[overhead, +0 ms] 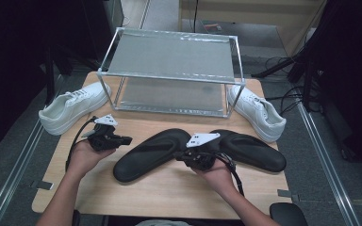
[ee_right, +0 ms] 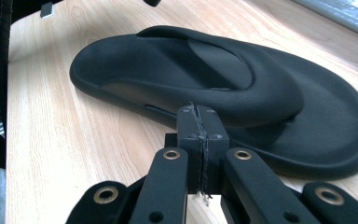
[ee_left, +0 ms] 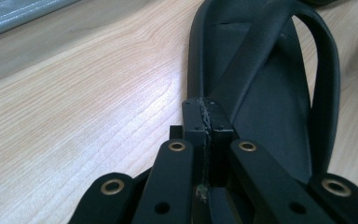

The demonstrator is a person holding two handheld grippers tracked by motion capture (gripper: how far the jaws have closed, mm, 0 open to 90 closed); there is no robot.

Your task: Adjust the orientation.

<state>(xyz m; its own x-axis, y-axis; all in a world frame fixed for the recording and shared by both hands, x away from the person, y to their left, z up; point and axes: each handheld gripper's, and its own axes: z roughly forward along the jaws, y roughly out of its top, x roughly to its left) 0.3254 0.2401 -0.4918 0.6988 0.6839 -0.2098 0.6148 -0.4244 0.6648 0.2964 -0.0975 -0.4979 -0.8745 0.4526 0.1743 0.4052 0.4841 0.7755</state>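
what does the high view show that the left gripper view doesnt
High view alone: the metal-framed two-tier rack, two white sneakers flanking it, the right black sandal, both hands and the right gripper.

Left gripper view alone: a close look at the left gripper, its fingers pressed together with nothing between them, right by the left black sandal's strap.

Both share: the wooden table, the left black sandal and the left gripper.
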